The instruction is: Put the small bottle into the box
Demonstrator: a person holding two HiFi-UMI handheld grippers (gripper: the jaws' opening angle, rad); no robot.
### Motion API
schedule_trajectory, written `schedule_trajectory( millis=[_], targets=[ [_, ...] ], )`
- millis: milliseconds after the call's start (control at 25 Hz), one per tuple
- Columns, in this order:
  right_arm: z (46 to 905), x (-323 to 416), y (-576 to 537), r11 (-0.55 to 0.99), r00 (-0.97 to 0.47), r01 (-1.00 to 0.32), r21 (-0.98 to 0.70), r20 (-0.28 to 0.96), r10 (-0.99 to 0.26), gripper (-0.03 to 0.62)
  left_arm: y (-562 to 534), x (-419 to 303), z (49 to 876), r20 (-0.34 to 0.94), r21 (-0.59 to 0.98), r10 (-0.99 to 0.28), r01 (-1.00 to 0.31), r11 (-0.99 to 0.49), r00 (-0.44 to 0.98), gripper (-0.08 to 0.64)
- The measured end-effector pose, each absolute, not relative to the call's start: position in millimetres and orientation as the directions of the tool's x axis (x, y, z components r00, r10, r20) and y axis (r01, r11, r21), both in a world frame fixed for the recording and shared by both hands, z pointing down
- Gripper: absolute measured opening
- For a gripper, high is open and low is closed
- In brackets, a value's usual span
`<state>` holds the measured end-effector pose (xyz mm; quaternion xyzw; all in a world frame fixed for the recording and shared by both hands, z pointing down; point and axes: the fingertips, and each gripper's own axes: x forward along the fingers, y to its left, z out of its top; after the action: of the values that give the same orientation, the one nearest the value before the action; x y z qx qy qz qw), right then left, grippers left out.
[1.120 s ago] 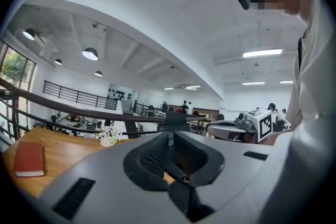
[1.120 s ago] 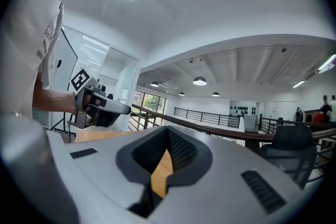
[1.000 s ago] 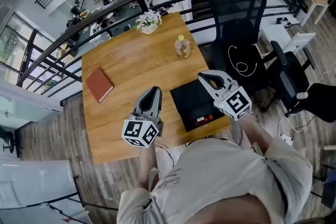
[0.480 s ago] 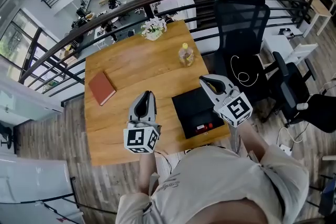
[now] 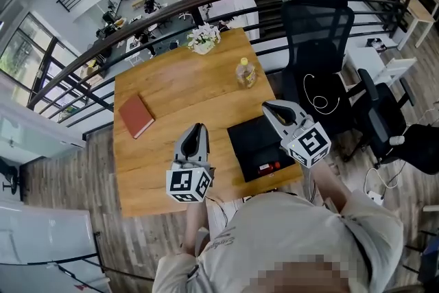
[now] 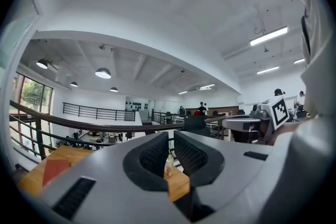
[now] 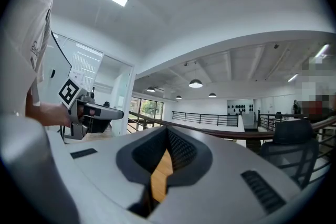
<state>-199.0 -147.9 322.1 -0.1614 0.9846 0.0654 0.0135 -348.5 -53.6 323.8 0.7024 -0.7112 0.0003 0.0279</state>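
Both pressed together, empty: left hand-held gripper [image 5: 197,128], right hand-held gripper [image 5: 269,106]. Risk: going in unopened could topple the small bottle [image 5: 245,72] beyond the box [image 5: 248,138].

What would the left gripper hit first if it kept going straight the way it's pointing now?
Probably the small clear bottle with a yellow cap: it shows right between the shut jaws of the left gripper, farther along the wooden table. Nothing else stands between, though the gripper might pass over it.

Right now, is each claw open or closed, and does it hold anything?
Left claw: closed, empty.
Right claw: closed, empty.
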Motion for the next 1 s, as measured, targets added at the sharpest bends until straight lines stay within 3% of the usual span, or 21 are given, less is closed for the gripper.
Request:
schedule_trajectory(
  millis=[1000],
  targets=[
    [354, -186, -132, 0.944, -0.947, -0.320, 0.076, 0.019, -0.322, -0.006, -52, -335, 337, 0.069, 0.085, -0.996, -0.995, -0.049, 0.054, 0.040]
  ],
)
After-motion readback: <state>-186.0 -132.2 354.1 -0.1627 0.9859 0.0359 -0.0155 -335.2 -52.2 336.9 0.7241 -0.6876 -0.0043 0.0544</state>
